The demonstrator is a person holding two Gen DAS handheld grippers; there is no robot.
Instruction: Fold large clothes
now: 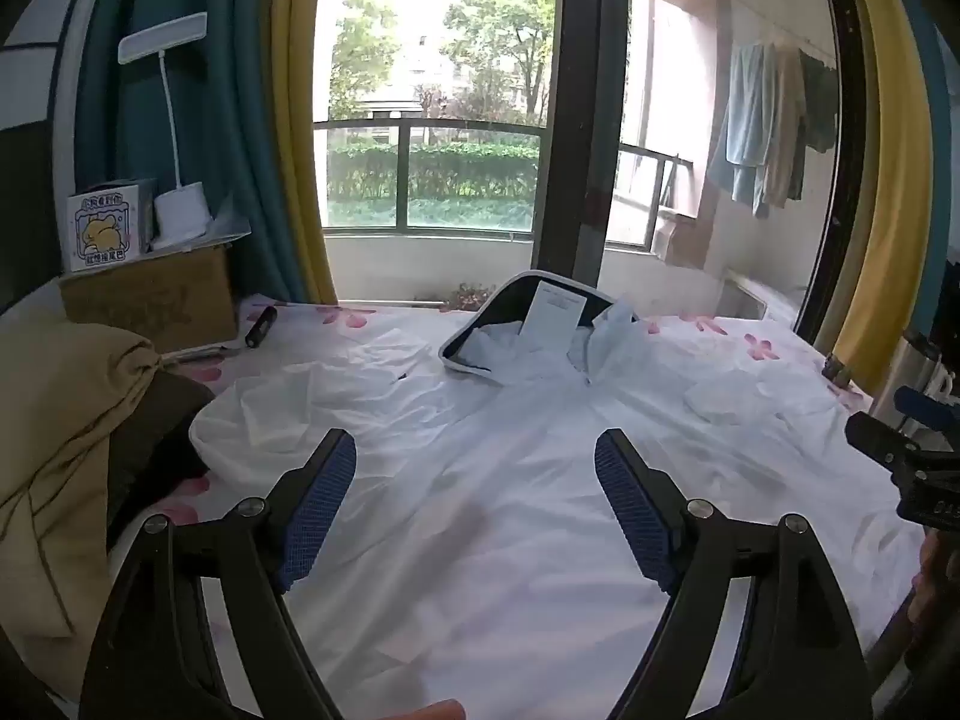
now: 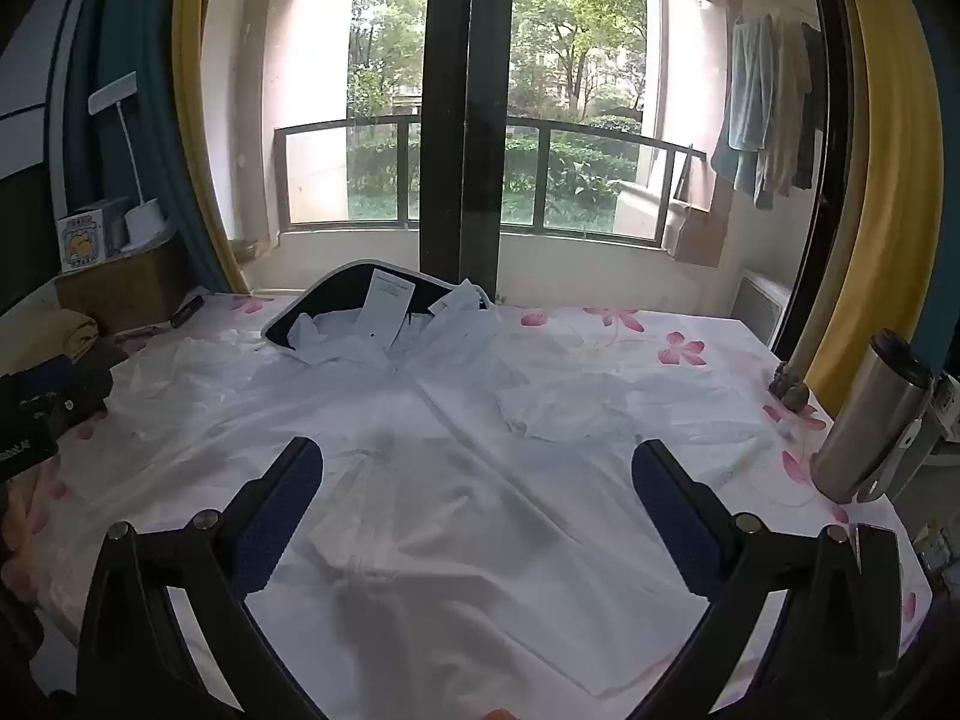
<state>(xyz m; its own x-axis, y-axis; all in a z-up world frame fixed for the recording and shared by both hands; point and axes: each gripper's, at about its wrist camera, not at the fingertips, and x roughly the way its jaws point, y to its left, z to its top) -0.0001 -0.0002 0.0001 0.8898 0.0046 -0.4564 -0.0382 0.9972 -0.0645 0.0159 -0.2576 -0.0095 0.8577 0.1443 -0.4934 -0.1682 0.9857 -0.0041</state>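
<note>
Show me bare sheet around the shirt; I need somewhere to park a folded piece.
Free: the flowered sheet between the shirt and the window, right of the collar. Crowded: left edge, with stacked clothes and a box; right edge, a steel flask.

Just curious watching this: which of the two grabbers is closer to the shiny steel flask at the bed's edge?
The right one. The steel flask stands just beside the right gripper; the left gripper hovers further off, and its camera doesn't clearly show the flask.

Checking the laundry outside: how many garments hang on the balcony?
3, hanging side by side at the far right outside: a light blue garment leftmost, a beige garment in the middle, a dark garment rightmost. Others may hide behind them.
</note>
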